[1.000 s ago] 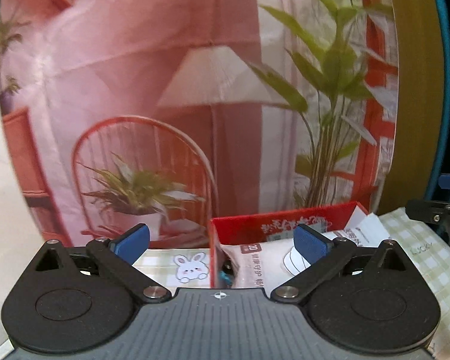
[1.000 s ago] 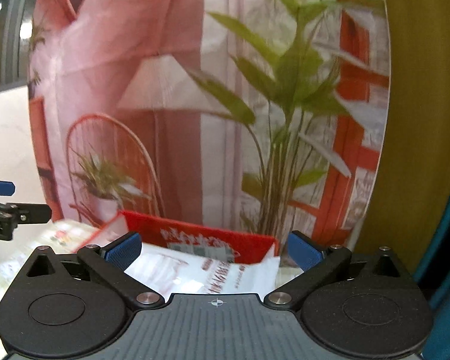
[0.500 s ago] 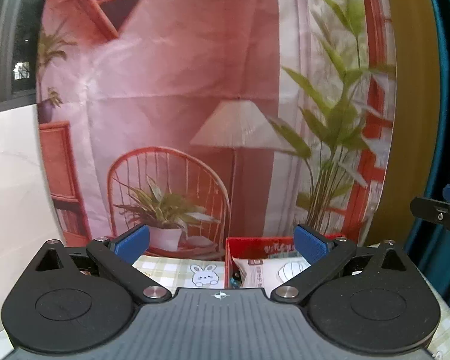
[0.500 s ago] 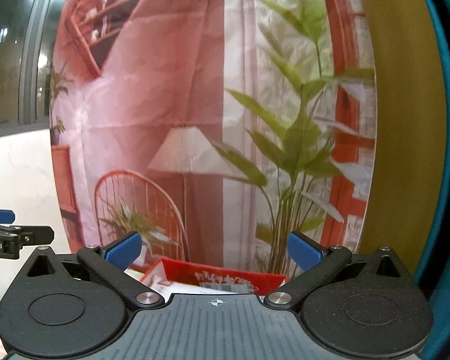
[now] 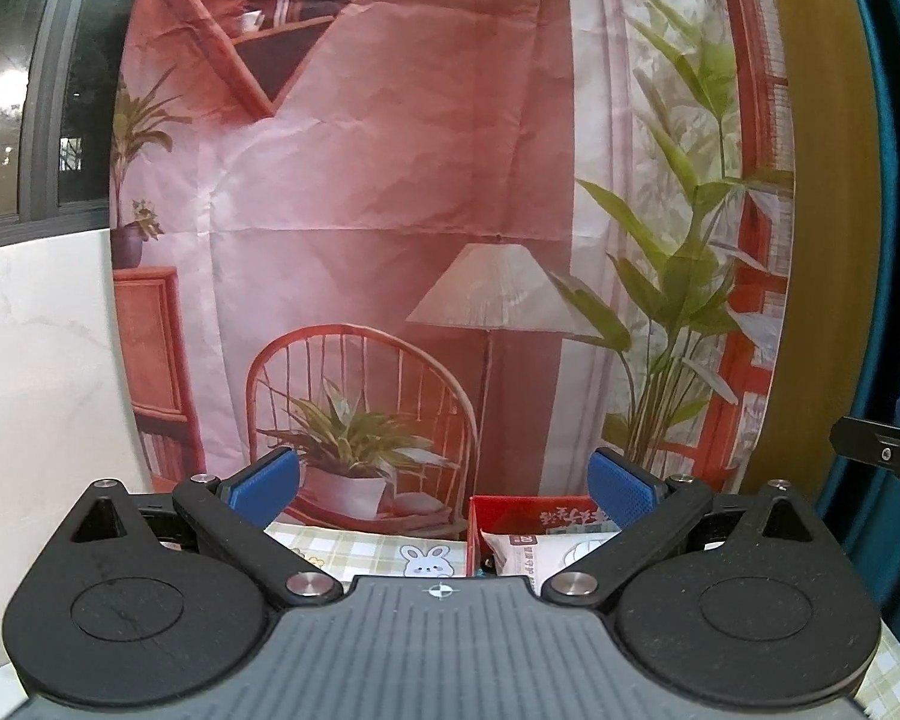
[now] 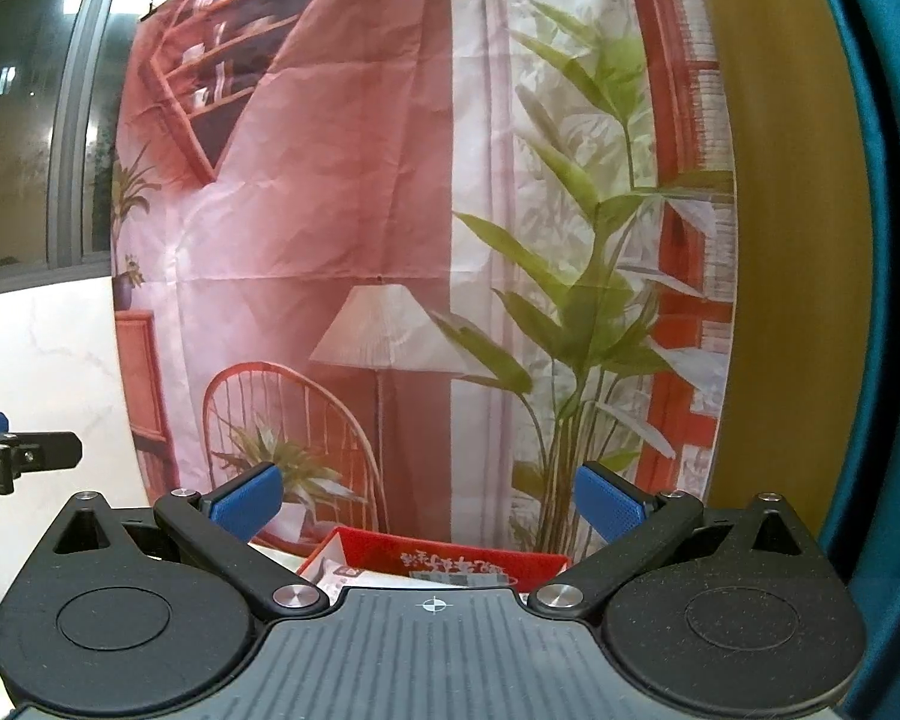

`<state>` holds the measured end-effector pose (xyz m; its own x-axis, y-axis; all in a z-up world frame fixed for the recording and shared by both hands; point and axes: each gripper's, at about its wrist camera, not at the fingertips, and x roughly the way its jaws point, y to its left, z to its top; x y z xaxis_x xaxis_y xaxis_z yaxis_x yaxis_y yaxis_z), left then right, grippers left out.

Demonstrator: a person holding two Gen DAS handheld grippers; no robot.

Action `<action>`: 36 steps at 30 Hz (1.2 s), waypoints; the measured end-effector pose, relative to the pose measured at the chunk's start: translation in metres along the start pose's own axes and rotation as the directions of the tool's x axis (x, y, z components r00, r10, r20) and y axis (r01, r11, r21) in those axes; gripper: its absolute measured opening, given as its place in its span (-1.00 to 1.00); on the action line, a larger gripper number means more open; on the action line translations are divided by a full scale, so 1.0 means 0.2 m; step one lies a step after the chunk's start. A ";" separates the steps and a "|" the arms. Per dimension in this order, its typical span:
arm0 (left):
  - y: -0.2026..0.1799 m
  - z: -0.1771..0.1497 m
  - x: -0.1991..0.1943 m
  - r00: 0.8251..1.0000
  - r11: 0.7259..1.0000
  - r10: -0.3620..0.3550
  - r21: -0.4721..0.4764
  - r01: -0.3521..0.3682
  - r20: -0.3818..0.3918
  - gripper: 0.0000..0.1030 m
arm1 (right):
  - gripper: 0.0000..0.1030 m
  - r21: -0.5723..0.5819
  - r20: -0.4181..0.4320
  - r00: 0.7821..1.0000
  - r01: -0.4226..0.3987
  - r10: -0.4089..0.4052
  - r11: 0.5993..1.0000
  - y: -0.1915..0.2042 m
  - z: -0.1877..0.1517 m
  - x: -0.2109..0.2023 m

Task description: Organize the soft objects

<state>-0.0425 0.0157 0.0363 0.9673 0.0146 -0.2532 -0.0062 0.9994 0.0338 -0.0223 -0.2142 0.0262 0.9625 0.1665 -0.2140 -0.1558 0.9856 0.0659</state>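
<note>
Left gripper [image 5: 444, 489] spread and empty, right gripper [image 6: 429, 501] likewise, red box [image 5: 531, 510] half hidden, packets [image 5: 543, 552] cut off

One red box [image 5: 513, 509] at the far edge of the checked tablecloth [image 5: 354, 549], with at least one white soft packet [image 5: 531, 552] inside. One rabbit sticker [image 5: 421, 561] beside it. One printed backdrop [image 5: 390, 210] behind.
</note>
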 end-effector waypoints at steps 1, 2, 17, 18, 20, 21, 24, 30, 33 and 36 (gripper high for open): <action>0.00 0.00 0.00 1.000 1.000 0.001 0.001 -0.001 0.001 1.00 | 0.99 -0.002 0.000 1.000 0.000 0.000 1.000 0.00 0.00 0.00; 0.00 0.00 0.00 1.000 1.000 0.003 0.002 -0.003 0.003 1.00 | 0.99 -0.004 0.000 1.000 -0.001 0.001 1.000 0.00 0.00 0.00; 0.00 0.00 -0.02 1.000 1.000 0.015 0.010 -0.015 0.015 1.00 | 0.99 0.000 0.000 1.000 -0.008 0.008 1.000 0.00 0.00 -0.02; 0.00 0.00 -0.02 1.000 1.000 0.015 0.009 -0.015 0.017 1.00 | 0.99 0.000 0.001 1.000 -0.008 0.008 1.000 0.00 0.00 -0.03; 0.00 0.00 -0.02 1.000 1.000 0.015 0.006 -0.016 0.022 1.00 | 0.99 -0.002 0.003 1.000 -0.007 0.007 1.000 -0.01 0.01 -0.03; 0.00 0.00 -0.03 1.000 1.000 0.017 0.004 -0.017 0.024 1.00 | 0.99 -0.003 0.005 1.000 -0.006 0.006 1.000 -0.01 0.01 -0.04; 0.00 0.00 -0.03 0.999 1.000 0.016 0.003 -0.016 0.030 1.00 | 0.99 -0.005 0.008 1.000 -0.003 0.003 1.000 -0.01 0.01 -0.05; 0.00 0.00 -0.03 0.999 1.000 0.015 0.003 -0.015 0.033 1.00 | 0.99 -0.004 0.012 1.000 0.002 -0.002 1.000 -0.03 0.01 -0.06; 0.01 0.00 -0.04 0.999 1.000 0.015 -0.009 -0.015 0.033 1.00 | 0.99 -0.004 0.013 1.000 0.002 -0.002 1.000 -0.03 0.01 -0.06; 0.01 0.01 -0.04 0.999 1.000 0.019 -0.015 -0.018 0.043 1.00 | 0.99 -0.003 0.021 1.000 0.000 0.000 1.000 -0.04 0.02 -0.07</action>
<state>-0.0504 0.0184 0.0400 0.9770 0.0322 -0.2106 -0.0279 0.9993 0.0235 -0.0345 -0.2239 0.0335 0.9670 0.1659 -0.1934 -0.1566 0.9857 0.0626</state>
